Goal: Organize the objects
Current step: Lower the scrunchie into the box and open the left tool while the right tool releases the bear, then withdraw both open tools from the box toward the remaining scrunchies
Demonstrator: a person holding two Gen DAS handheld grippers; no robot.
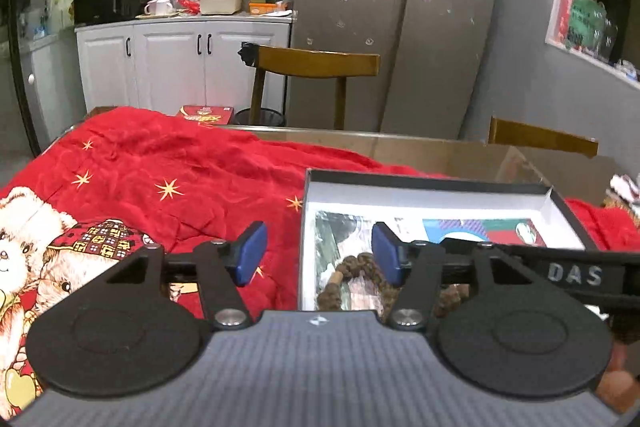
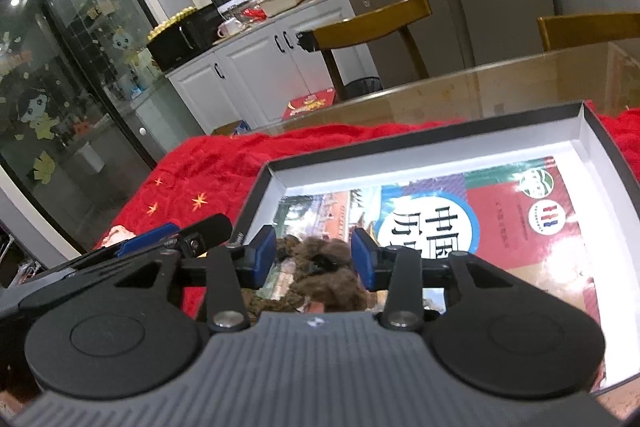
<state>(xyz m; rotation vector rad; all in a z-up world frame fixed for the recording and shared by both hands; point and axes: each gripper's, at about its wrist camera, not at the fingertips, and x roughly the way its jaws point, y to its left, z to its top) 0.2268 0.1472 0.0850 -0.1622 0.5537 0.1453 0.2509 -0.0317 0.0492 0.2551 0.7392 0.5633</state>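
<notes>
Kitchen stuff, with a red cloth [image 1: 168, 163] over the surface. Both claws were spread, pinching nothing. Right claw [image 2: 314, 259] hung right over the beads [image 2: 320, 279], closer than the left claw [image 1: 320, 255] at the box [image 2: 592, 131] edge. Beads were a brown knobbly heap on the book [image 2: 500, 223], strand running left-right. Fridge [image 1: 400, 7] sat behind.

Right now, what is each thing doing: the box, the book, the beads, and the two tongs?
Box: open, no lid, resting on the red blanket.
Book: lying flat inside the box.
Brown beads: piled on the book, not gripped.
Left tongs: open, holding nothing.
Right tongs: open, over the beads.
</notes>
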